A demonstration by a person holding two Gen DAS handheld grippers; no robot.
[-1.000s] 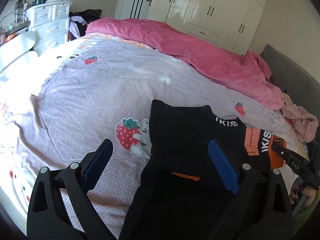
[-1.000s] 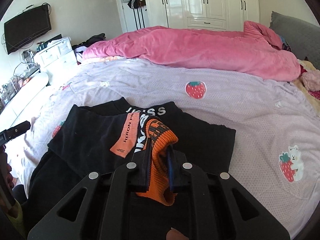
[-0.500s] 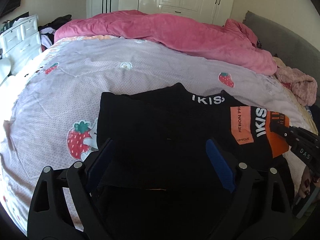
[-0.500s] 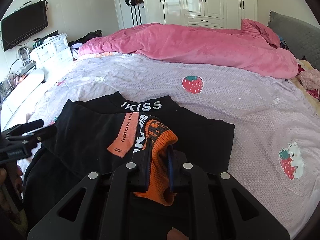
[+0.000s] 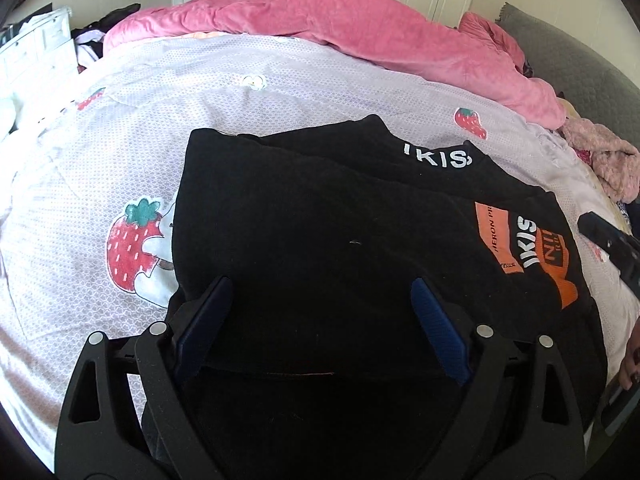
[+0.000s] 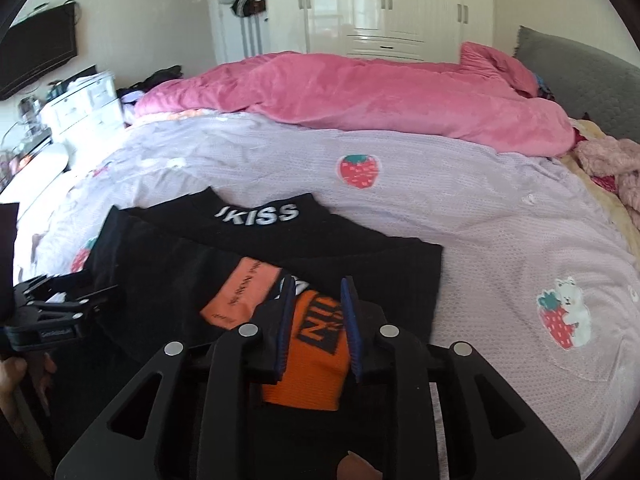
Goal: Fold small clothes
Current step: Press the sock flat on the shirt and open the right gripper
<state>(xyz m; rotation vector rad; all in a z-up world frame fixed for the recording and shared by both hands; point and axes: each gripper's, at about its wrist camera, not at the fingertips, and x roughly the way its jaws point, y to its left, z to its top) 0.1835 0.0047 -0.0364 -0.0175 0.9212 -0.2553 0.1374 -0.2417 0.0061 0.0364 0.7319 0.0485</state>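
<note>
The black garment lay on the bed, partly folded, with its orange cuff between the fingers of the right claw, which was closed on it. The left claw was spread wide over the near edge of the garment and held nothing. I think the risk was that the cuff slips from the pinch, because the knit is thick and soft, or that the sleeve drags the lower layers and spoils the fold. The bed had a lilac cover with strawberry prints and a pink quilt behind; a white wardrobe stood at the wall.
</note>
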